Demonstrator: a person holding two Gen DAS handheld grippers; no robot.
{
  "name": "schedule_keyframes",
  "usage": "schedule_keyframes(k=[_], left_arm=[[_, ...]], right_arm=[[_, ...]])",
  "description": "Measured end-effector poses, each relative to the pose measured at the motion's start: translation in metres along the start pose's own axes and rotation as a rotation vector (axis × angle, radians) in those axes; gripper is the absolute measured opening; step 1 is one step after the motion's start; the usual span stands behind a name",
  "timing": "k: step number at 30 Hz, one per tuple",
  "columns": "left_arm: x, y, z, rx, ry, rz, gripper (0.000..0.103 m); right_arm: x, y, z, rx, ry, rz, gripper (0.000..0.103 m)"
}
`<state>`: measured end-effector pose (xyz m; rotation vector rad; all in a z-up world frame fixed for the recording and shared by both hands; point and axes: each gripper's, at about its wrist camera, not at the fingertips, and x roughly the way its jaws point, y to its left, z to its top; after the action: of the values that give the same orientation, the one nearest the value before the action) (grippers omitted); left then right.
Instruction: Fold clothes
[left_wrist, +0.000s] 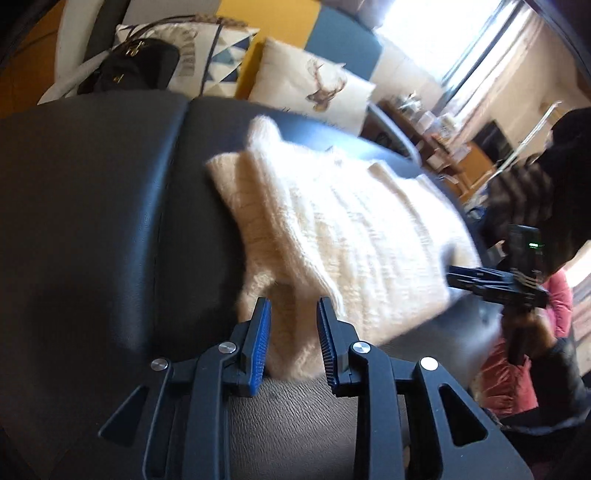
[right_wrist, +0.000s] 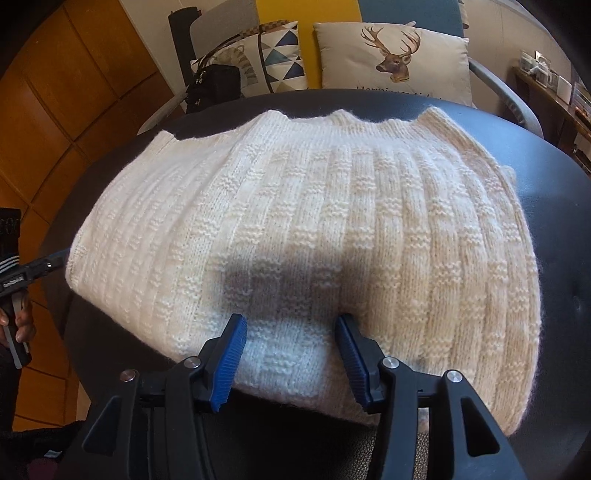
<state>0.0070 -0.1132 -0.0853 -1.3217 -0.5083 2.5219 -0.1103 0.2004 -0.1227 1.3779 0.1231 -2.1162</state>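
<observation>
The cream sweater lies part-folded on the dark surface. Left hand-held gripper gapes over its corner, right hand-held gripper gapes at the near hem. Pinch both layers squarely, then lift together.

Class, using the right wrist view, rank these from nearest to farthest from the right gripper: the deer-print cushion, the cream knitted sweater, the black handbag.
1. Cream knitted sweater, directly beneath the right gripper.
2. Black handbag, far left, past the sweater.
3. Deer-print cushion, at the back right; too close to the handbag to rank firmly.

Ribbed cream knit sweater, matt leather seat
</observation>
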Motion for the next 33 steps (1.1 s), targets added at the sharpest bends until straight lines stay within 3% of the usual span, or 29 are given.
schedule_keyframes(k=[9,10,12,14,17,19,21,24,33], left_arm=[[0.048,0.002,0.013,0.012,0.122,-0.041,0.028],[0.048,0.003,0.015,0.008,0.119,-0.052,0.028],[0.031,-0.006,0.013,0.039,0.07,-0.091,0.007],[0.006,-0.021,0.006,0.109,0.002,-0.124,0.007],[-0.006,-0.028,-0.009,0.171,0.007,-0.075,0.007],[0.013,-0.012,-0.02,0.131,0.083,-0.003,0.007],[0.023,0.005,-0.025,0.048,0.109,-0.007,0.01],[0.022,0.012,-0.023,-0.024,0.094,-0.026,0.014],[-0.012,0.014,-0.023,-0.055,0.074,0.077,0.017]], right_arm=[[0.004,0.008,-0.001,-0.049,0.008,-0.001,0.068],[0.004,0.009,-0.001,-0.054,0.01,-0.004,0.068],[0.004,0.009,-0.001,-0.063,0.013,-0.01,0.068],[0.001,0.012,-0.001,-0.033,0.011,-0.008,0.067],[0.003,0.008,-0.004,0.006,-0.012,0.013,0.067],[0.005,0.01,-0.004,0.002,-0.018,0.003,0.066],[0.006,0.013,-0.003,0.001,-0.014,-0.002,0.066],[0.008,0.013,-0.002,0.006,-0.009,0.002,0.066],[0.014,0.021,0.003,-0.028,-0.014,-0.045,0.066]])
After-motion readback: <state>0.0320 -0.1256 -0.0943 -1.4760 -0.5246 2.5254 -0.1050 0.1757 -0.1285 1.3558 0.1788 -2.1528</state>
